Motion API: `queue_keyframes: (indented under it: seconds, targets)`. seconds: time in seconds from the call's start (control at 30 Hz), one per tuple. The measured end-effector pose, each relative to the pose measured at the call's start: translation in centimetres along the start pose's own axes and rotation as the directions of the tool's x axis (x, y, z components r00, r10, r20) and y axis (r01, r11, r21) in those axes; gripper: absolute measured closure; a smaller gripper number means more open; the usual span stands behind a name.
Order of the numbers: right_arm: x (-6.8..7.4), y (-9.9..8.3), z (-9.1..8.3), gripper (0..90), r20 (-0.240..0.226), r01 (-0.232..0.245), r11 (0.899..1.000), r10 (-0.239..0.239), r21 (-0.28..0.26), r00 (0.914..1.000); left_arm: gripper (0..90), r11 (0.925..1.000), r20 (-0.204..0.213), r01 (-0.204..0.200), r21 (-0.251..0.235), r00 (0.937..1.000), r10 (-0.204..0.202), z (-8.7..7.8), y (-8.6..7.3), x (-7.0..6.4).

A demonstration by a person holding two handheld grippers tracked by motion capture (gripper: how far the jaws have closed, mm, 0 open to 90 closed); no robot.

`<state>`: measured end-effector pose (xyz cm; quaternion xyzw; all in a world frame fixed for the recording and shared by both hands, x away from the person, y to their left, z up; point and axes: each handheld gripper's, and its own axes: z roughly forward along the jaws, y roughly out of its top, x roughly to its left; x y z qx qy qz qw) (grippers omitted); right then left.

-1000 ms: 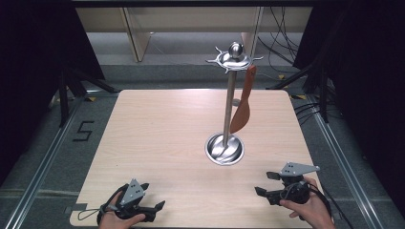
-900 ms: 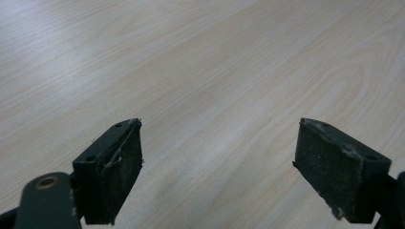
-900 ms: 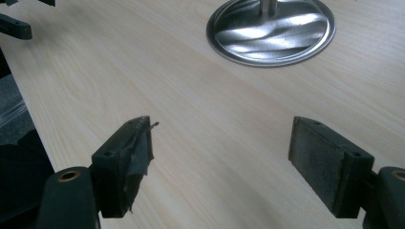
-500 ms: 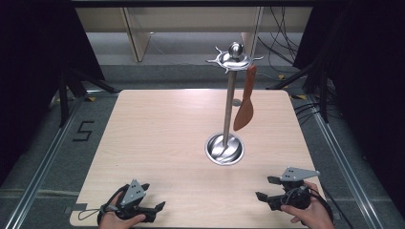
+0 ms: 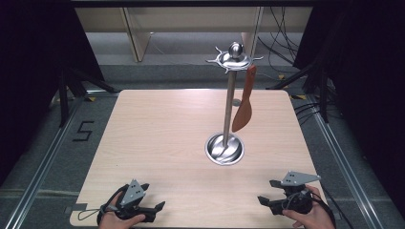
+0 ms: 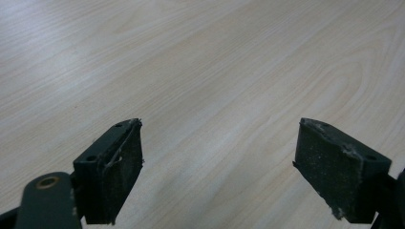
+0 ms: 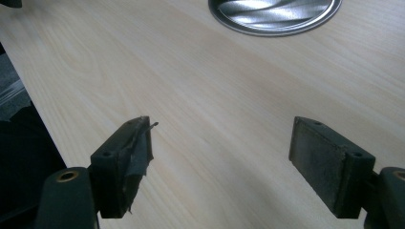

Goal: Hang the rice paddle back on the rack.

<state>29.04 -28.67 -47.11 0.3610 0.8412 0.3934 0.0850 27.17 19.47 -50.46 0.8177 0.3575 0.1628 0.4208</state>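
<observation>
Wooden table [image 5: 167,138] unchanged; right gripper [image 5: 267,199] has drifted nearer (both grippers gape wide).

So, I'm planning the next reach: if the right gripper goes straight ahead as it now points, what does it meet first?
Probably the stand's round metal base. It lies ahead of the open right gripper, slightly off to one side, with bare table between; a graze or a narrow miss is possible.

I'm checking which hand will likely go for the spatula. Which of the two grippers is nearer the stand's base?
The right gripper. It sits just below-right of the stand's base, which shows in its own view. The left gripper lies farther off.
</observation>
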Motion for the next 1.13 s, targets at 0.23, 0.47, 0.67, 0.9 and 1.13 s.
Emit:
queue_keyframes:
  seconds: [0.23, 0.47, 0.67, 0.9, 1.13]
  targets:
    - [0.17, -0.34, -0.26, 23.4, 0.025, 0.003, 1.000, -0.003, 0.005, 0.9997, 15.9, 0.9997, -0.002, -0.022, -0.004, 0.9998, 0.022, -0.03, 0.06, 0.12]
    - [0.29, -0.43, -0.29, 23.5, 0.023, 0.014, 1.000, -0.014, 0.006, 0.9996, 15.8, 0.9998, -0.002, -0.019, -0.005, 0.9998, 0.019, -0.01, 0.06, 0.13]
    - [0.27, -0.49, -0.25, 23.5, 0.026, 0.013, 1.000, -0.013, 0.010, 0.9996, 15.1, 0.9996, -0.005, -0.027, 0.008, 0.9996, 0.027, -0.11, 0.09, 0.21]
    - [0.35, -0.45, -0.58, 24.0, 0.036, -0.040, 0.999, 0.041, -0.024, 0.9985, 14.9, 0.9998, -0.011, -0.014, 0.018, 0.9998, 0.014, -0.41, 0.09, 0.72]
    - [-0.25, -0.50, -0.47, 24.0, -0.002, -0.002, 1.000, 0.002, -0.011, 1.0000, 14.8, 0.9997, -0.017, 0.023, 0.003, 0.9996, -0.023, -0.28, 0.07, 0.61]
